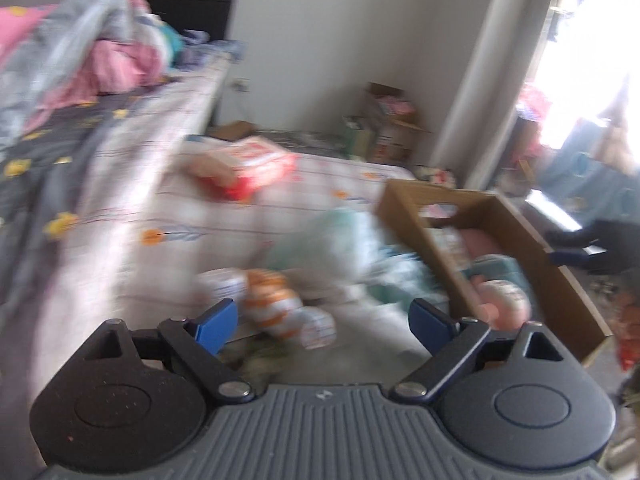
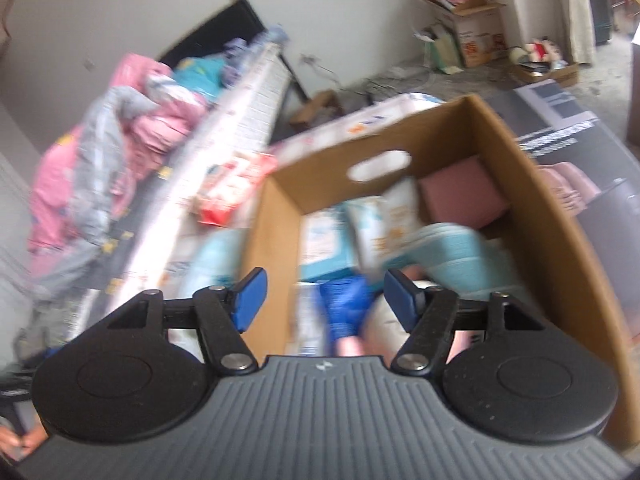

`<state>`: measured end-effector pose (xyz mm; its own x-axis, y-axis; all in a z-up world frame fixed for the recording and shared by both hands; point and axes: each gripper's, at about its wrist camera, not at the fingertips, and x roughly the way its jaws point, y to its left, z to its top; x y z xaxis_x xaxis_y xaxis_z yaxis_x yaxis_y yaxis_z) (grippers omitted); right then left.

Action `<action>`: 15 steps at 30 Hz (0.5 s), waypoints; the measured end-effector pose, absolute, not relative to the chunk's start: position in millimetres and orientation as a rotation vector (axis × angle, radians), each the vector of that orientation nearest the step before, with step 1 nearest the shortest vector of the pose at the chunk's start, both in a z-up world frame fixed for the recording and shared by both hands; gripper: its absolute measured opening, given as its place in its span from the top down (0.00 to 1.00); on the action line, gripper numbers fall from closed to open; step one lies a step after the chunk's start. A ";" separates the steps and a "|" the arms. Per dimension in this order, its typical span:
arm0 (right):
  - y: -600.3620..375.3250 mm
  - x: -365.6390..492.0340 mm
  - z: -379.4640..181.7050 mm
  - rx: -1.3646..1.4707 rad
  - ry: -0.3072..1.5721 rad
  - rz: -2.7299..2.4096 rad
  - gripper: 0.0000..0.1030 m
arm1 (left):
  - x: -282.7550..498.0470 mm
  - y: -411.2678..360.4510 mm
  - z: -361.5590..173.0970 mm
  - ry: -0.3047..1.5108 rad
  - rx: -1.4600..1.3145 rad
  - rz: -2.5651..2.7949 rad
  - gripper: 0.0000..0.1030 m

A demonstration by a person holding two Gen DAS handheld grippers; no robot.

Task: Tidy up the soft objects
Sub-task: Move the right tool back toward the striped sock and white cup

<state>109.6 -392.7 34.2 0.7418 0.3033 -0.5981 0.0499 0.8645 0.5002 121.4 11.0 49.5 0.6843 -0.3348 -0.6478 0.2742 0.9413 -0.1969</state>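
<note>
The left gripper [image 1: 324, 322] hangs with its blue pads spread wide and nothing between them, pointing down over a bed [image 1: 120, 208] covered in a pale checked sheet; just ahead of it lies an orange-and-white soft pack [image 1: 276, 304], blurred, and beyond that a pale green soft bundle [image 1: 340, 240] resting against the outer wall of a cardboard box [image 1: 416, 220]; farther back on the sheet sits a red-and-white package [image 1: 248, 168]; a heap of pink and grey bedding [image 1: 80, 52] is piled at the head of the bed. The right gripper [image 2: 324, 298] is released as well, its pads apart and gripping nothing, held above the open cardboard box [image 2: 280, 216], which has an oval handle cut-out in its far wall; inside the box lie a pink cushion [image 2: 464, 196], a light blue folded cloth [image 2: 452, 252], pale printed packs [image 2: 380, 228] standing side by side, and a bright blue item [image 2: 344, 300] directly under the gap between the pads, too blurred to name; whether it touches either pad I cannot tell. In the room's far corner stands another open carton [image 2: 472, 28] on the floor.
</note>
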 end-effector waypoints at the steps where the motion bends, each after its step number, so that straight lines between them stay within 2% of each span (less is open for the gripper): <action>1: -385.6 106.7 37.9 0.528 0.718 0.165 0.36 | 118.3 18.1 47.9 0.744 -0.083 -0.320 0.09; 6: -347.0 101.2 52.4 0.560 0.676 0.283 0.34 | 105.5 43.9 33.4 0.766 -0.105 -0.268 0.09; 15: -255.9 131.5 58.7 0.512 0.754 0.465 0.34 | 104.6 45.6 12.8 0.757 -0.101 -0.249 0.09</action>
